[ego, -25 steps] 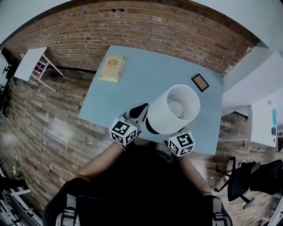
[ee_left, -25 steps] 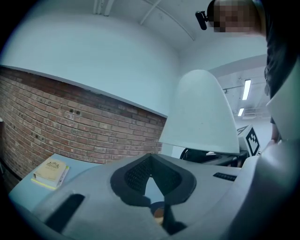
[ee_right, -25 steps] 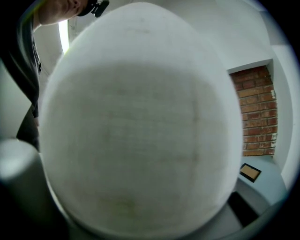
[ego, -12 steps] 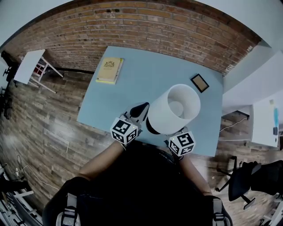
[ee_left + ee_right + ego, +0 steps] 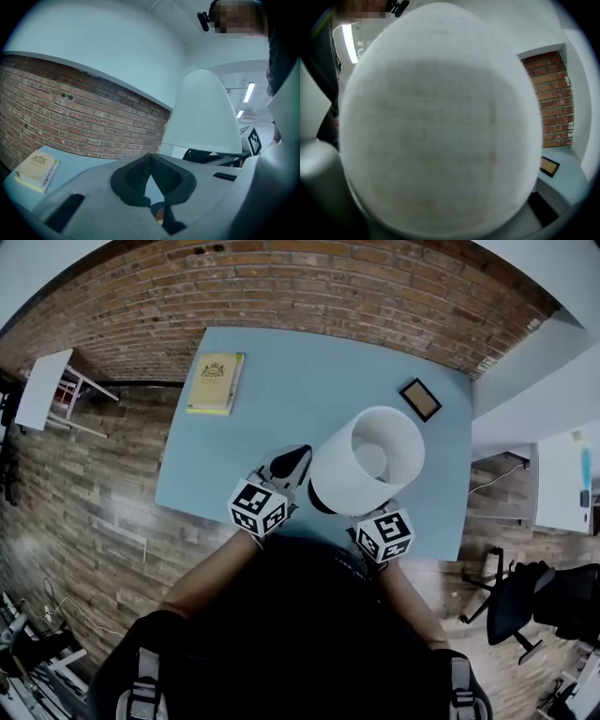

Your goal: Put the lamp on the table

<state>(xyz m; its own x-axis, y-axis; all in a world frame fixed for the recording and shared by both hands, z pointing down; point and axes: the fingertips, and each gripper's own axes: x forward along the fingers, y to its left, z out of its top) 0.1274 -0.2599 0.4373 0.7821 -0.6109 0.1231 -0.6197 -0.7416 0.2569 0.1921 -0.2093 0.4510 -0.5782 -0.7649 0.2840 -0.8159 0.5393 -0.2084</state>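
A lamp with a white drum shade (image 5: 367, 460) and a dark base (image 5: 319, 502) hangs over the near edge of the light blue table (image 5: 281, 381). My right gripper, known by its marker cube (image 5: 384, 535), reaches under the shade from the near side. Its jaws are hidden there, and the shade (image 5: 440, 122) fills the right gripper view. The lamp stays with this gripper as the view shifts, so it is held. My left gripper (image 5: 289, 465) sits just left of the lamp base, its jaws (image 5: 150, 161) shut on nothing, with the shade (image 5: 204, 117) to its right.
A yellow book (image 5: 214, 382) lies at the table's far left corner, and a small framed picture (image 5: 420, 399) at the far right. A brick wall (image 5: 309, 287) runs behind the table. A white side table (image 5: 42, 390) stands at left, an office chair (image 5: 525, 610) at right.
The table and book have slid a little left and up in the head view. The lamp and both grippers keep their places relative to each other.
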